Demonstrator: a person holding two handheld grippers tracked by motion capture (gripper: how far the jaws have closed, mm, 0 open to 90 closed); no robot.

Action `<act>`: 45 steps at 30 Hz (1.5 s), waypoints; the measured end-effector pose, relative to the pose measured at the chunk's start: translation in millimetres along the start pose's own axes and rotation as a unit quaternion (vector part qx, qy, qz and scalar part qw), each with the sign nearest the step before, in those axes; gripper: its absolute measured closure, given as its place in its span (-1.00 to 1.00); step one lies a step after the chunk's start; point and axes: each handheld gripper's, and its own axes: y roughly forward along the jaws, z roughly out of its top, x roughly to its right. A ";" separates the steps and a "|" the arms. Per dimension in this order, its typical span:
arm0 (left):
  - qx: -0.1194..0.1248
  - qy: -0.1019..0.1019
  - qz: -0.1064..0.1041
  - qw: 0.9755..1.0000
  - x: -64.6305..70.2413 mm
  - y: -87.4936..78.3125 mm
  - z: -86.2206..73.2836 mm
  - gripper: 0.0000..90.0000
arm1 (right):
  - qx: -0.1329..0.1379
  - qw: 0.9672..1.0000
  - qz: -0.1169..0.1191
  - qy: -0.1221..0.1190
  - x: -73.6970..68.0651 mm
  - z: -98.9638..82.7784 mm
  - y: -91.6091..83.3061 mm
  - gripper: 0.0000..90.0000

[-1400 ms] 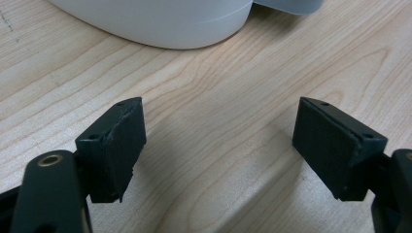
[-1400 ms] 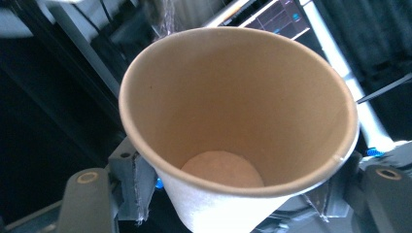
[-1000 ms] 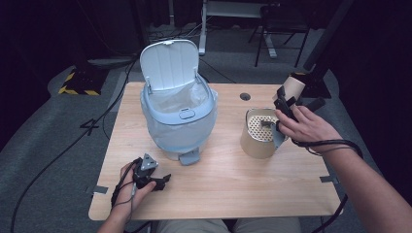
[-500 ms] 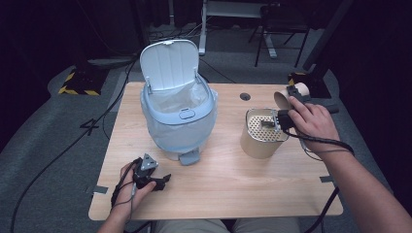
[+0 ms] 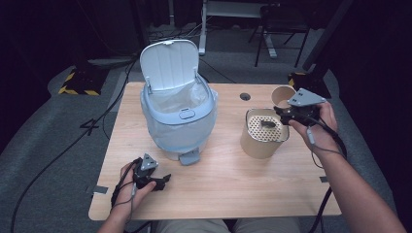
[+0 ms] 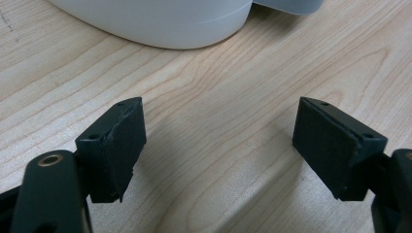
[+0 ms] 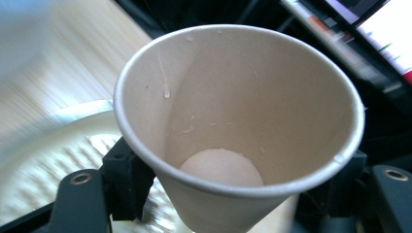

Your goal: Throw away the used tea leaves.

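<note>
Right gripper [image 5: 283, 113] grips a tan paper cup [image 7: 233, 126], jaws partway closed on its lower wall, one pad on each side in the right gripper view. Jaws have just been opening a little, cup between them and pads on it. Cup is tilted, mouth toward that camera, inside pale with a few water drops on the wall and rim. In the high view the cup [image 5: 283, 96] sits at the far right of the light wooden table [image 5: 228, 179], held just beside and behind a tan cylindrical container with a perforated white insert [image 5: 264, 132]; a small dark bit lies on the insert, can't tell what. Right hand [image 5: 318, 127] wraps the gripper body, cable trailing down the forearm.

Left gripper [image 5: 160, 180] rests low at the near left of the table, jaws wide apart, nothing between them, bare wood below in the left gripper view [image 6: 218, 145]. Pale blue pedal bin with raised lid and clear liner bag [image 5: 177, 114] stands at table centre-left, its base just ahead of the left gripper.
</note>
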 end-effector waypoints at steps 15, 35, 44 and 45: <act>-0.002 0.001 -0.001 1.000 -0.4 1.6 1.8 -0.58 | 0.070 0.970 0.135 0.192 25.3 -2.7 3.0 -0.36; -0.001 0.008 -0.005 1.000 -1.1 0.5 0.3 -0.56 | 0.098 0.973 0.177 0.112 23.0 59.2 13.1 -0.36; -0.002 0.008 -0.006 1.000 -1.3 0.4 0.4 -0.56 | 0.116 0.964 0.215 0.103 11.6 94.1 28.1 -0.37; 0.000 0.008 -0.005 1.000 -1.1 0.5 0.3 -0.56 | 0.120 0.963 0.219 0.102 9.7 98.6 29.0 -0.37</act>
